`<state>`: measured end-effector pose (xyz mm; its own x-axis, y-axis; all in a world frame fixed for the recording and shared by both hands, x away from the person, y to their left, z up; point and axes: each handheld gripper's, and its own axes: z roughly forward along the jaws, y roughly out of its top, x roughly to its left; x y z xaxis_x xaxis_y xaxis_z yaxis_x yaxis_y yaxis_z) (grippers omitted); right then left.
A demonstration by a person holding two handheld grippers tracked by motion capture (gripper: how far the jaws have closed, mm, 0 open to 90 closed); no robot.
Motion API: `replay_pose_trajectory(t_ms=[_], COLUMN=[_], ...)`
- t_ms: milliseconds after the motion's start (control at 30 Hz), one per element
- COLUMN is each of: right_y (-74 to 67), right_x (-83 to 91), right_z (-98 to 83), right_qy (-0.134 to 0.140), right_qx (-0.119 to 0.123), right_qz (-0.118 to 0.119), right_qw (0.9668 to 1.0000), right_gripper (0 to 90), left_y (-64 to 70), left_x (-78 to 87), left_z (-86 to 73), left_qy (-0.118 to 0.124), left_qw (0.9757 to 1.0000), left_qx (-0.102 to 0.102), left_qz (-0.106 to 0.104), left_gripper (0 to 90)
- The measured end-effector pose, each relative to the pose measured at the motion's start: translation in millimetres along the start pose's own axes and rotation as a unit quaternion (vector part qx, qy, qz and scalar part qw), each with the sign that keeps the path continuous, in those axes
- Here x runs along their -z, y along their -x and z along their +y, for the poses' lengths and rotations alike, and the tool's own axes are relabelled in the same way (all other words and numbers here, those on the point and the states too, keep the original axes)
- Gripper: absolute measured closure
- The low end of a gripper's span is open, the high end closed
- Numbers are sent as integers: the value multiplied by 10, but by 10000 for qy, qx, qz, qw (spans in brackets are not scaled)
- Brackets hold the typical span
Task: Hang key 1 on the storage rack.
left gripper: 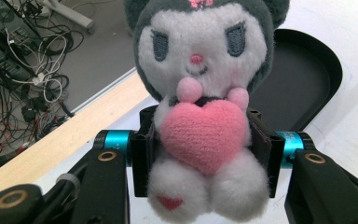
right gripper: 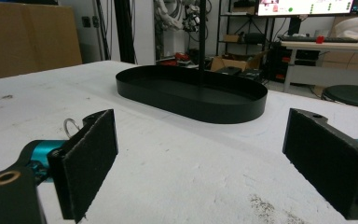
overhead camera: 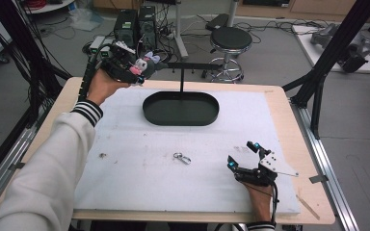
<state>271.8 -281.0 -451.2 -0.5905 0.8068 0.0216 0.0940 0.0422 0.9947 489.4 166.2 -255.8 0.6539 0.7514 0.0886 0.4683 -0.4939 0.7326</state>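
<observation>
L gripper [overhead camera: 134,67] was up over the table's far-left corner, jaws pinching a plush [left gripper: 204,116] by its sides at heart level, pads pressed into the fur. Plush faced the gripper's camera, black tray [left gripper: 298,88] behind it. R gripper [overhead camera: 244,155] rested on the white mat [overhead camera: 125,178] near the front-right, jaws spread wide w/ nothing between. Small key ring [overhead camera: 182,158] lay on mat left of it, apart from the tray [overhead camera: 180,109].
</observation>
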Motion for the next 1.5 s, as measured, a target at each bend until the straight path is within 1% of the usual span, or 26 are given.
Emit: replay_pose_trajectory(t_ms=[33,100,167,367,633,700,833,967,1067,1167,1333,1433,1500], right_y=[0,0,1,0,1,2,1,1,-1,0,-1,-1,0], right_x=[0,0,0,1,1,0,0,-1,-1,-1,0,-1,-1], right_z=[0,0,0,0,0,0,0,-1,0,0,0,0,0], right_qy=[-1,1,-3,3,3,6,6,1,-3,-9,-10,-4,-2], right_qx=[-4,2,12,0,3,8,10,31,20,41,46,65,64], right_qz=[0,-2,-5,-12,-10,-4,-14,-4,-4,-1,5,-1,-1], right_qw=[10000,10000,10000,10000,10000,10000,10000,10000,10000,10000,10000,10000,10000], right_gripper=[95,95,95,95,95,95,95,95,95,95,95,95,95], left_y=[3,-5,-7,-1,-20,-26,-62,-117,-149,-181,-198,-199,-200], left_x=[-8,-22,-39,-88,-119,-118,-121,-123,-103,-84,-70,-68,-79], left_z=[1,5,12,113,108,100,37,-64,-130,-199,-237,-265,-297], left_qy=[19,15,26,0,-25,-7,-22,-34,-5,-31,-84,-35,-80], left_qw=[10000,10000,10000,10000,10000,10000,9999,9997,9995,9994,9994,9994,9994], left_qx=[36,18,54,-9,8,48,109,208,271,309,309,325,315], left_qz=[9,9,26,50,71,79,111,125,137,138,131,114,114], left_gripper=[529,528,529,528,528,528,528,528,528,528,528,528,528])
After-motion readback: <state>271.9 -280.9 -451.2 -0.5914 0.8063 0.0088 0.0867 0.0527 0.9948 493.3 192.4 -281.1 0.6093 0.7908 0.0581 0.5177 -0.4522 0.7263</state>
